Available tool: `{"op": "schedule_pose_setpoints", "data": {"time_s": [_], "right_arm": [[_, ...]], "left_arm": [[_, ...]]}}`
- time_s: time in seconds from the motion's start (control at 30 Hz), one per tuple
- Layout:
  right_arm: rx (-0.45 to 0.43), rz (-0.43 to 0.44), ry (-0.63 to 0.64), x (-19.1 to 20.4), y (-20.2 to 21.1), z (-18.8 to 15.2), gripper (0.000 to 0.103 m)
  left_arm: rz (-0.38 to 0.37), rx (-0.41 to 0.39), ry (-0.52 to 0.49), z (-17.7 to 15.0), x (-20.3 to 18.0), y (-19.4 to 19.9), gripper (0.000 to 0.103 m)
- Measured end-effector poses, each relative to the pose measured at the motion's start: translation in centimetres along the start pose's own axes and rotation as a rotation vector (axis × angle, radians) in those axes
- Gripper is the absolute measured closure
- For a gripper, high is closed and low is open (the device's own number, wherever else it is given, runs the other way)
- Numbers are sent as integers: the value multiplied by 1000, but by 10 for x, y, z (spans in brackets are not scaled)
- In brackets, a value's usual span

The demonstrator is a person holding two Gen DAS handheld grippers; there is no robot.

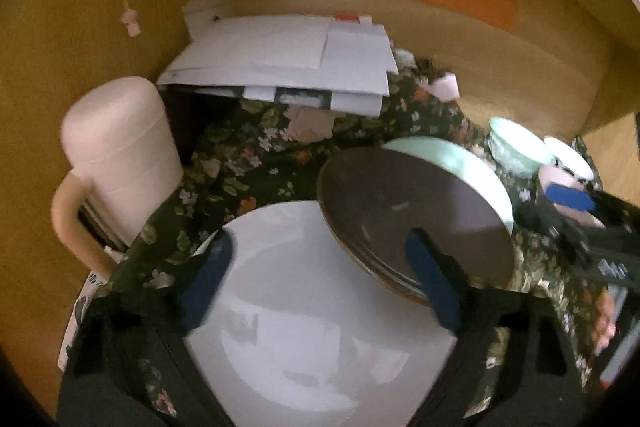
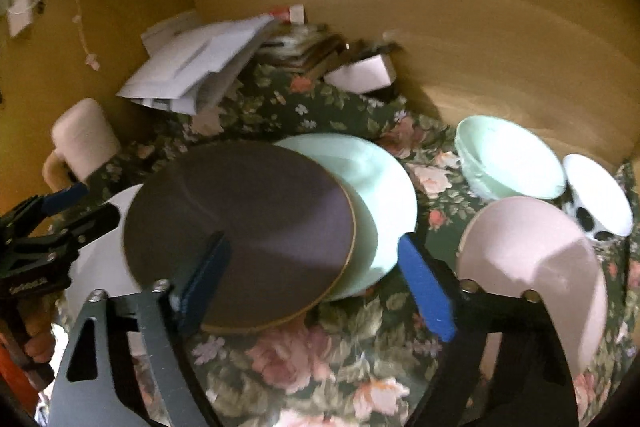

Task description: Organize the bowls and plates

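Right now, through my left wrist camera, I am holding my left gripper (image 1: pixel 320 283) spread wide over the white plate (image 1: pixel 312 347), which is lying flat on the floral cloth (image 1: pixel 248 155). Both blue pads (image 1: pixel 204 283) are sitting apart with nothing pinched between them. The dark brown plate (image 1: pixel 412 215) is overlapping the white plate's far right rim and is tilting, its far edge resting on the mint plate (image 1: pixel 468 163) behind it. A mint bowl (image 1: pixel 516 147) and a white bowl (image 1: pixel 570 159) are standing further right, near the wooden wall. A pale pink mug (image 1: pixel 120 163) is standing at the left, and a heap of white papers (image 1: pixel 288 59) is lying at the back. My right gripper (image 1: pixel 576 219) is showing blurred at the right edge.

Turning to my right wrist camera, I am keeping my right gripper (image 2: pixel 316 279) released too, its fingers (image 2: pixel 426 287) wide apart and gripping nothing. The left finger is lying over the near part of the dark brown plate (image 2: pixel 256 219), while the right finger is sitting just beside the mint plate (image 2: pixel 380 195). A pink bowl (image 2: pixel 536 267) is sitting close on the right, with the mint bowl (image 2: pixel 508 159) and the white bowl (image 2: pixel 596 195) beyond it. My left gripper (image 2: pixel 56 215) is hanging at the left over the white plate (image 2: pixel 100 267), the mug (image 2: pixel 84 139) behind it.
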State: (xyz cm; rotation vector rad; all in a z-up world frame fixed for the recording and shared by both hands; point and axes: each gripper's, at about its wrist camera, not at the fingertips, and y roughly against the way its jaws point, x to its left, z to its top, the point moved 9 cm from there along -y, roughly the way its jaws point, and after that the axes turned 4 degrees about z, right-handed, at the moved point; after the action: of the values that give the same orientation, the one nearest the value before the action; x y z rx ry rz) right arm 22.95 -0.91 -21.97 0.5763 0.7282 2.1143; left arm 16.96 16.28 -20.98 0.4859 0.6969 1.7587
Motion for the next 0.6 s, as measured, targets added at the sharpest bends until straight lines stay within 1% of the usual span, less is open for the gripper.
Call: {"op": "schedule_pose_setpoints", "data": {"time_s": [0.07, 0.13, 0.2, 0.23, 0.27, 0.3, 0.33, 0.4, 0.5, 0.57, 0.6], "right_arm": [[29, 0, -4, -4, -13, 2, 39], [62, 0, -6, -7, -28, 3, 47], [88, 2, -8, -10, -38, 3, 52], [101, 0, -11, -11, -43, 3, 57], [114, -2, -13, -13, -48, 2, 59], [123, -5, -16, -14, -52, 2, 60], [130, -5, -19, -14, -55, 2, 60], [129, -5, -24, -16, -58, 2, 60], [143, -6, -29, -18, -63, 2, 62], [158, -1, -33, -19, -68, 1, 70], [165, 1, -37, -20, -70, 0, 72]], "left_arm": [[-15, 15, 5, -1, 0, -6, 27], [-26, 32, 4, -2, -1, -10, 35], [-45, 50, 8, -2, -3, -14, 41], [-52, 57, 11, -3, -3, -16, 45], [-59, 64, 16, -3, -3, -17, 49], [-66, 72, 20, -4, -3, -19, 55], [-71, 77, 22, -4, -3, -21, 59], [-89, 89, 30, -5, -3, -23, 64], [-107, 93, 29, -5, -5, -24, 68], [-113, 94, 19, -4, -7, -24, 71], [-116, 94, 12, -4, -9, -24, 73]]}}
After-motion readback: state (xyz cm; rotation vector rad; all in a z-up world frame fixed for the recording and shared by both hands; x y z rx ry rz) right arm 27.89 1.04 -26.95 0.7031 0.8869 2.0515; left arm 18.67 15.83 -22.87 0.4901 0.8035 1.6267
